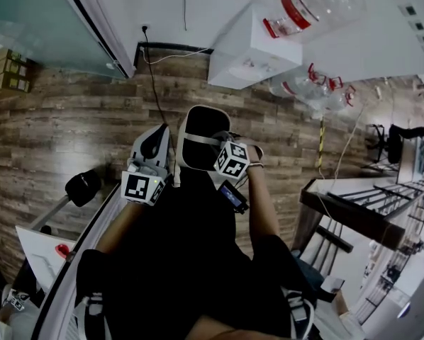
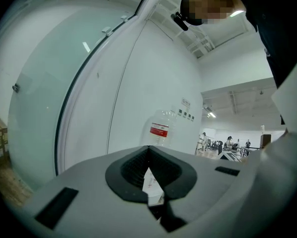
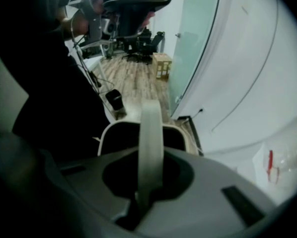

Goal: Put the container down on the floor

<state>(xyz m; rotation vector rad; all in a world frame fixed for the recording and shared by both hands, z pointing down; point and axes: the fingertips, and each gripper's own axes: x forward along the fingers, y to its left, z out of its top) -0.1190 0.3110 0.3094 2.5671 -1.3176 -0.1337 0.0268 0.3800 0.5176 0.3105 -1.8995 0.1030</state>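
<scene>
One white open-topped container point(image 1: 198, 113) is hanging by its flat band handle point(image 3: 151, 133) above the wood-plank floor point(image 1: 70, 126), just in front of the person. The right gripper point(image 3: 147, 190) is clamping that handle. Judging by looks, it is behaving as stiff, light, empty plastic, likely swinging freely; the handle's middle is offering the balanced hold. The left gripper point(image 2: 149, 180), jaws drawn together, is pointing at the far wall.

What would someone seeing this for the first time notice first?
Probably the white container held over the wood floor at the centre of the head view, its handle clamped in the right tool. Next, the big water bottle lying on the white cabinet at upper right.
</scene>
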